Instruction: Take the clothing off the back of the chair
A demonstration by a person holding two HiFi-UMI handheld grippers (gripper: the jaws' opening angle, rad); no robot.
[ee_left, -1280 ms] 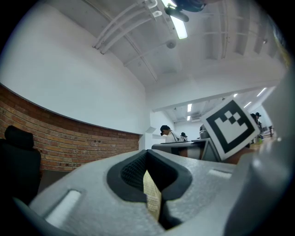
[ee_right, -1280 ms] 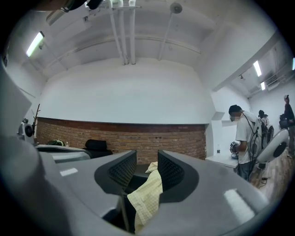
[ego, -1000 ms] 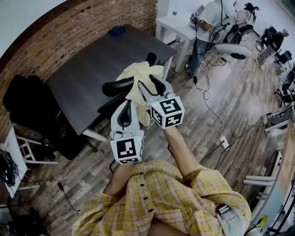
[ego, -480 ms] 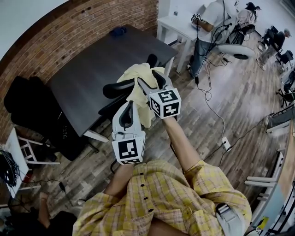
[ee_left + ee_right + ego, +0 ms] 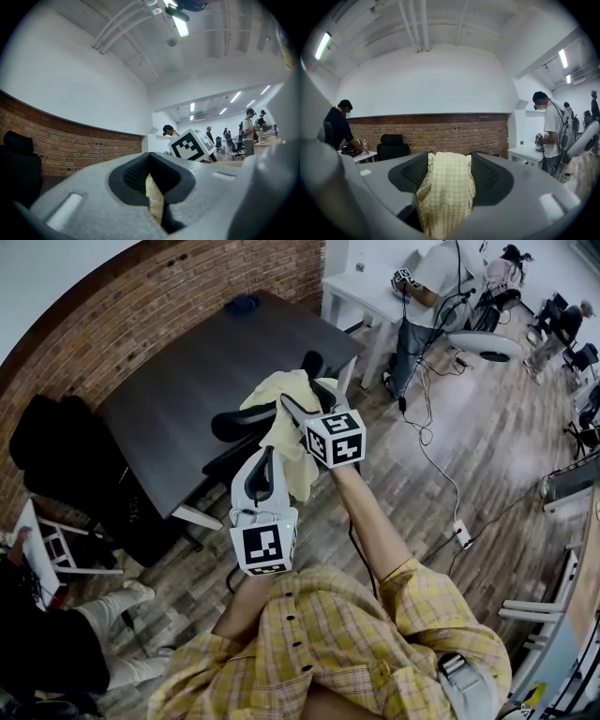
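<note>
- While your left gripper has kept its place, your right gripper has pushed further out over the chair than a second ago, and its jaws are opening wide.
- The yellow garment still hangs over the chair back, next to the dark surface. None of it has come clear yet.
- In the right gripper view, a broad fold of the garment sits between the spread jaws. It fills most of the gap, so it is hard to tell whether the pads brush its edges, but they do not look clamped on it.
- Your left jaws are pressed together on a thin strip of the same garment.
- As I read it, only your left hand really has hold of the garment now. The right is either letting go or opening for a bigger bite.
- Close the right jaws on that fold before you lift. Otherwise the garment will likely drag off one-sided and may snag on the chair back.
</note>
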